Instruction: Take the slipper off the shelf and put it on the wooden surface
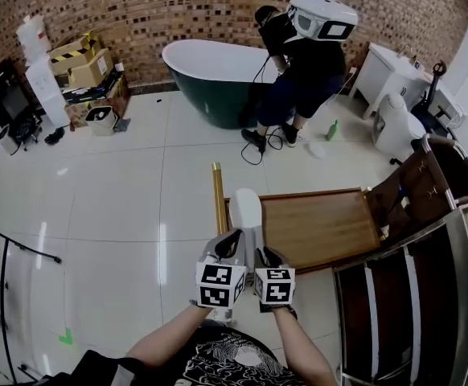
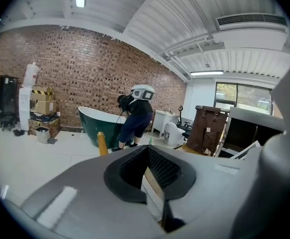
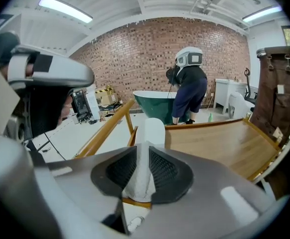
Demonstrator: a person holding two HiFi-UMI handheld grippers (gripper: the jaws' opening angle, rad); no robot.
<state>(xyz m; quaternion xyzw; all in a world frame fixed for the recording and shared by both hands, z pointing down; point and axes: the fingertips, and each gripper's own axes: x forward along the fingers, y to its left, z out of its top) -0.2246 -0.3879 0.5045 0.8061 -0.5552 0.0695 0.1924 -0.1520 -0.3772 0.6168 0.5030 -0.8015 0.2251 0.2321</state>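
A white slipper lies lengthwise on the left edge of the wooden surface. In the right gripper view the slipper stretches away from me over the wood. Its near end sits between the jaws of my right gripper, whose pads stand apart beside it. In the head view the right gripper hangs just below the slipper. My left gripper is close beside it on the left. The left gripper has a gap between its pads and nothing in it.
A person in black with a white headset bends by a green bathtub. A dark shelf unit stands at the right with a brown bag behind it. Cardboard boxes sit at the far left. A wooden rail borders the surface.
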